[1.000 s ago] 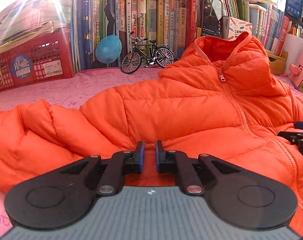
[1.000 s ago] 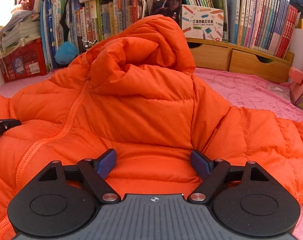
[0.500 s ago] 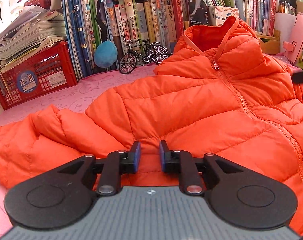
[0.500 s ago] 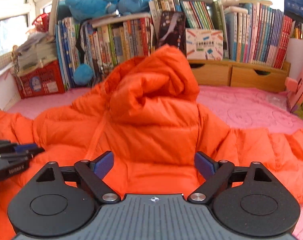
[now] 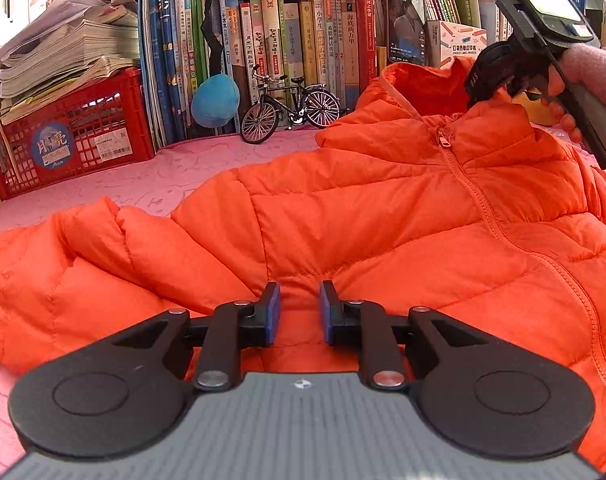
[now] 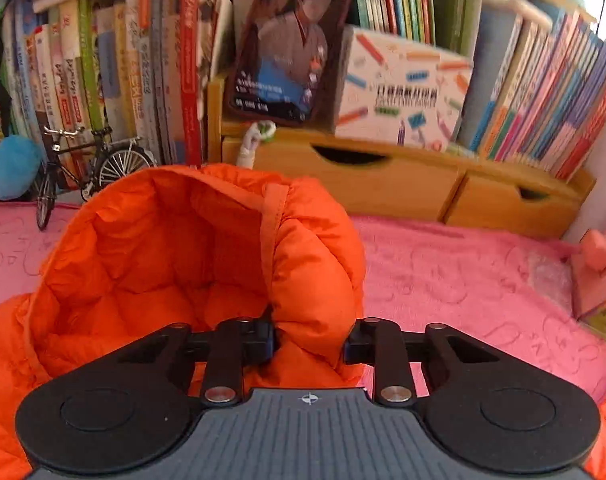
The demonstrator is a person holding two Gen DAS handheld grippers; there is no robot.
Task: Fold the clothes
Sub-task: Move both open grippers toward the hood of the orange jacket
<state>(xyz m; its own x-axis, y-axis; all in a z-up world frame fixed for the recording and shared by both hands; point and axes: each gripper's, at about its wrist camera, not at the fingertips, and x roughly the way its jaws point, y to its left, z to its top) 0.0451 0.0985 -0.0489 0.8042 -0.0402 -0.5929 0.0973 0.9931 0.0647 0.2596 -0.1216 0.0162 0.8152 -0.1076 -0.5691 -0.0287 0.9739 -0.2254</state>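
Pink blanket [image 6: 463,280]: one orange jacket [image 5: 383,220]; right gripper [image 6: 309,344] apparently pinching hood [image 6: 311,280].

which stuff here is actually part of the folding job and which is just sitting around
Part of the job:
orange jacket
its hood, gripped by the right gripper
left gripper, jaws slightly apart over the jacket

Just lying about:
toy bicycle
red crate
books
blue plush
wooden drawers

Bike model [image 5: 290,109] near jacket [image 5: 383,232] hood

A toy bicycle [image 5: 290,109] stands before shelved books [image 5: 303,40], beside a red crate [image 5: 75,136].
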